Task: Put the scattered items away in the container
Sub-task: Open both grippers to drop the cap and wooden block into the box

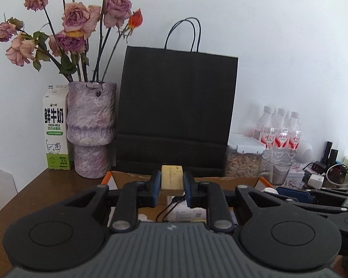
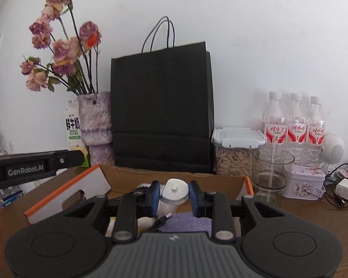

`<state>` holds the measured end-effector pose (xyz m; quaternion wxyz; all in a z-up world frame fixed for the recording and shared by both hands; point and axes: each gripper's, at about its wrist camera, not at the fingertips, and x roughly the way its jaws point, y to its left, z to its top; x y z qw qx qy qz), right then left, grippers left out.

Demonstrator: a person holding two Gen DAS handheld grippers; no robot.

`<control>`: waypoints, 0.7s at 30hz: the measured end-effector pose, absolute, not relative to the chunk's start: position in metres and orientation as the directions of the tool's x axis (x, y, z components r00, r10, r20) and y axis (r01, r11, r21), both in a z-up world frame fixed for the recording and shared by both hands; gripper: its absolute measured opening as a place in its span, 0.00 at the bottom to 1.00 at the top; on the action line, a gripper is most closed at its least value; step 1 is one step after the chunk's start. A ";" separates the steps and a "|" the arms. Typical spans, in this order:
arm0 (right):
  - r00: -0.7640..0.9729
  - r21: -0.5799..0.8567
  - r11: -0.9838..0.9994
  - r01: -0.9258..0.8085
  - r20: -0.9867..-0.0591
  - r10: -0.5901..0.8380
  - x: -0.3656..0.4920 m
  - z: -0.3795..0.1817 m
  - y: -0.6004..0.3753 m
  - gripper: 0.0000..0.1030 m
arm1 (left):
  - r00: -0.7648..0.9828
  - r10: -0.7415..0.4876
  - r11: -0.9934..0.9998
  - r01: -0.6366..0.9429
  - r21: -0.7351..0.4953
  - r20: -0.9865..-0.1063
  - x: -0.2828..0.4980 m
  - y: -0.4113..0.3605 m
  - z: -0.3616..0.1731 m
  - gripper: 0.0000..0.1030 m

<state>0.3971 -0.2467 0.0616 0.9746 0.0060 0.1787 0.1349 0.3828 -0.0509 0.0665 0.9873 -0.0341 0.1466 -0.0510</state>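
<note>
My left gripper (image 1: pixel 172 181) is shut on a pale yellow block (image 1: pixel 171 178) and holds it above the open cardboard box (image 1: pixel 220 181). My right gripper (image 2: pixel 174 193) is shut on a small white-capped bottle (image 2: pixel 174 191) over the same cardboard box (image 2: pixel 127 178). Inside the box lie a black cable (image 2: pixel 160 221), a purple cloth (image 2: pixel 185 223) and a white packet (image 1: pixel 188 212). The left gripper's body (image 2: pixel 32 165) shows at the left of the right wrist view. The right gripper's arm (image 1: pixel 313 197) shows at the right of the left wrist view.
Behind the box stand a black paper bag (image 1: pixel 176 111), a purple vase with dried roses (image 1: pixel 90 127) and a milk carton (image 1: pixel 55 129). To the right are a lidded jar (image 2: pixel 236 153), a glass cup (image 2: pixel 271 169), three water bottles (image 2: pixel 294 120), a tin (image 2: pixel 304 183) and chargers (image 2: pixel 345 188).
</note>
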 end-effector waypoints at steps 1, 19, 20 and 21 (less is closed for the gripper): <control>0.896 0.063 0.965 -0.256 -0.358 0.261 0.400 0.057 -0.248 0.25 | 0.950 -0.106 0.993 0.087 -0.076 -0.294 0.386 -0.051 0.063 0.21; 0.880 0.048 0.966 -0.252 -0.404 0.250 0.403 0.044 -0.245 0.26 | 0.928 -0.097 0.995 0.077 -0.069 -0.359 0.400 -0.047 0.046 0.21; 0.884 0.048 0.969 -0.244 -0.400 0.242 0.403 0.044 -0.246 0.29 | 0.926 -0.098 0.995 0.077 -0.071 -0.365 0.400 -0.047 0.046 0.21; 0.887 0.050 0.970 -0.237 -0.397 0.237 0.402 0.044 -0.247 0.32 | 0.923 -0.100 0.994 0.079 -0.072 -0.371 0.401 -0.047 0.045 0.21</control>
